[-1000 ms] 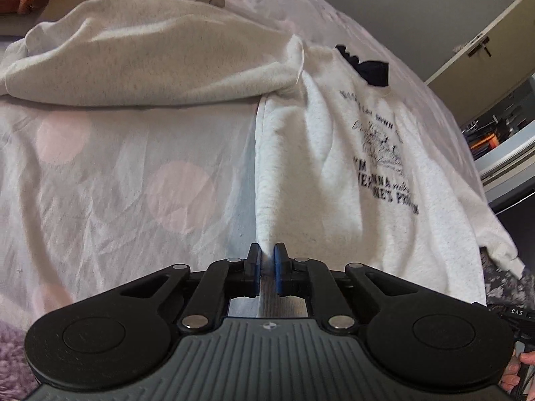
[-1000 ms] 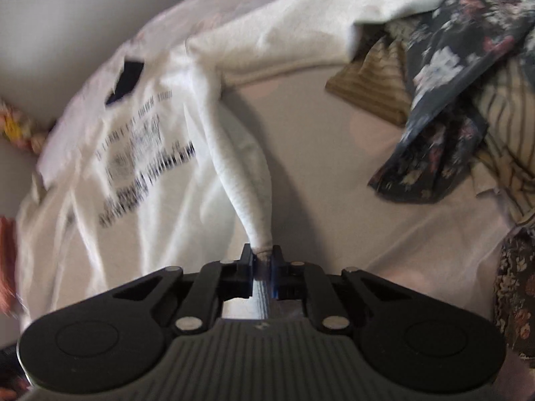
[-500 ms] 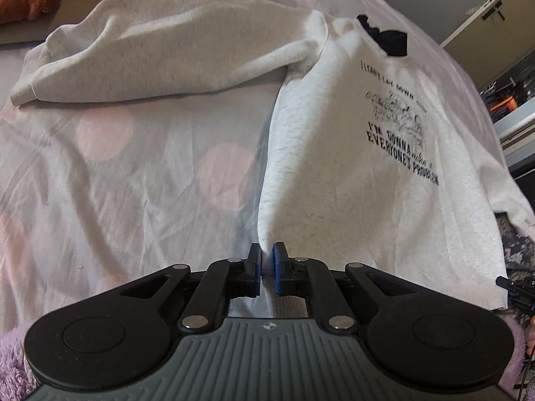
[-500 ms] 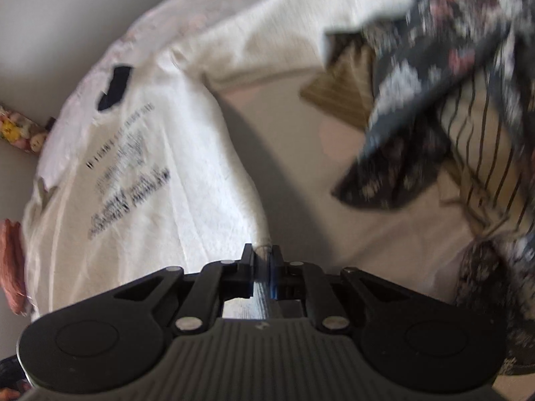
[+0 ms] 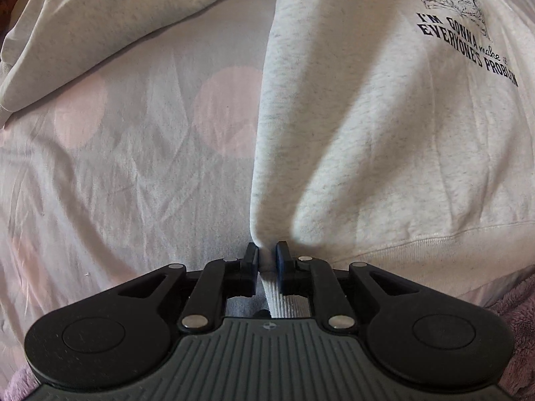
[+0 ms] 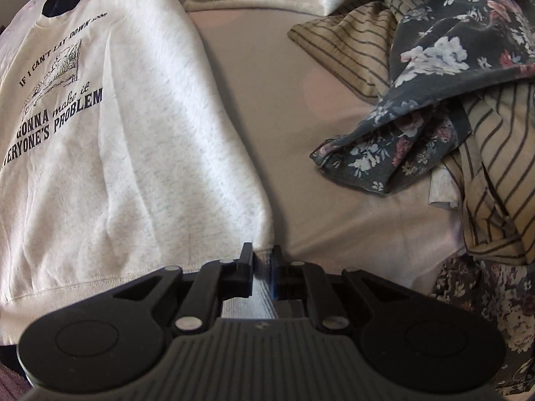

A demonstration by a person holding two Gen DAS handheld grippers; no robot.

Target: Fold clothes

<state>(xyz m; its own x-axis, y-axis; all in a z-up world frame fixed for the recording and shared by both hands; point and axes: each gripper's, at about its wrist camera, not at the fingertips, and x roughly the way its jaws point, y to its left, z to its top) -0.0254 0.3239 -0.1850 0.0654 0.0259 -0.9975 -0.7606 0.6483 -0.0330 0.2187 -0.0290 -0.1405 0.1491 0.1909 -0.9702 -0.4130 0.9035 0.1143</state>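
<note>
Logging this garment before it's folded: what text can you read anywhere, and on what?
All on the front of the light grey sweatshirt:
"IF I CAN'T LAY DOWN" then a last word too small to read
"GONNA make it", with "I'M" ahead of it in the left wrist view
"EVERYONE'S PROBLEM"
Nothing else bears text.

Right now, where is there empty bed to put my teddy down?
Bare bedsheet lies between the sweatshirt body and its spread sleeve. Another bare strip runs between the sweatshirt and the clothes pile. That pile's side is crowded.
</note>
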